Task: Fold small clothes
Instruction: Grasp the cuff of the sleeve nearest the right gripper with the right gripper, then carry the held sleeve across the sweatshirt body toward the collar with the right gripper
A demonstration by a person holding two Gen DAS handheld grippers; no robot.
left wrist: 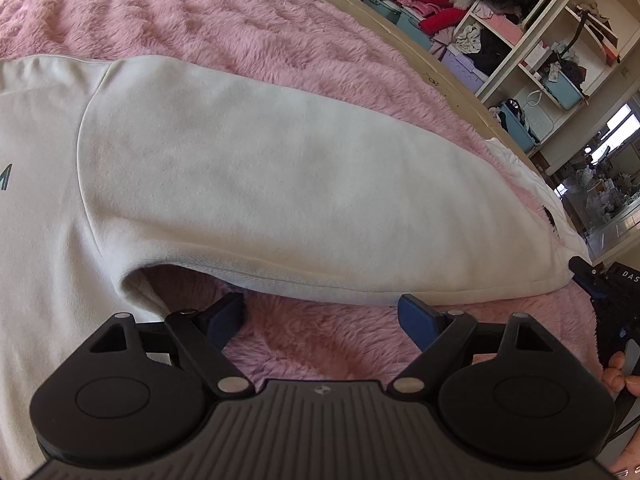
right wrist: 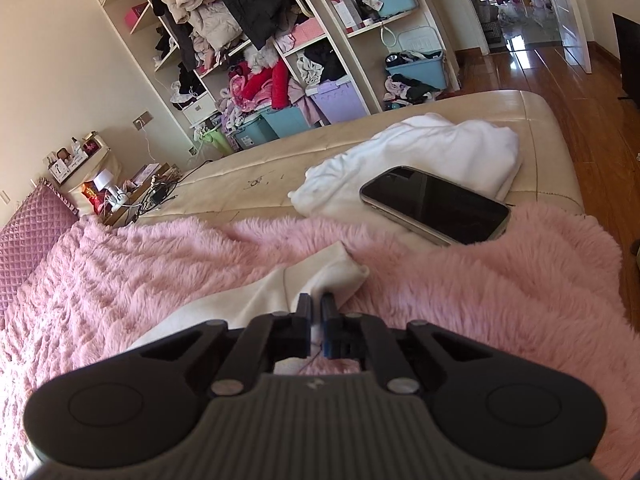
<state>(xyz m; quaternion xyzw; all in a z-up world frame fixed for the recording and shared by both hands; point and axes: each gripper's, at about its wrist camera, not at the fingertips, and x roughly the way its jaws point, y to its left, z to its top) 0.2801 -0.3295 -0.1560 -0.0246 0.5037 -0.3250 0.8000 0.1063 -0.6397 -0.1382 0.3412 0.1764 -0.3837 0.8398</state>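
On the bed: a fluffy pink blanket covers most of it, and a cream sweatshirt lies flat on the fur.
Sweatshirt sleeve: stretched out across the blanket just ahead of the left gripper, its lower seam running right above the fingertips.
Left gripper: jaws wide apart, both blue pads low on the blanket fur under the sleeve's edge; nothing pinched between them.
Armpit fold: just ahead of the left finger, where the sleeve meets the body of the sweatshirt.
Right gripper: jaws drawn together, clamped on the cream fabric near the sleeve cuff; a sliver of cloth shows between the pads.
Cuff: pokes out just beyond the right fingertips, resting on the blanket.
Phone: dark screen up, further ahead and to the right of the right gripper, lying partly on a white garment and partly on the blanket.
White garment: bunched on the bare mattress edge beyond the phone.
Shelves: far ahead, crammed with clothes and bins.
Person's fingers: at the right edge of the left wrist view.
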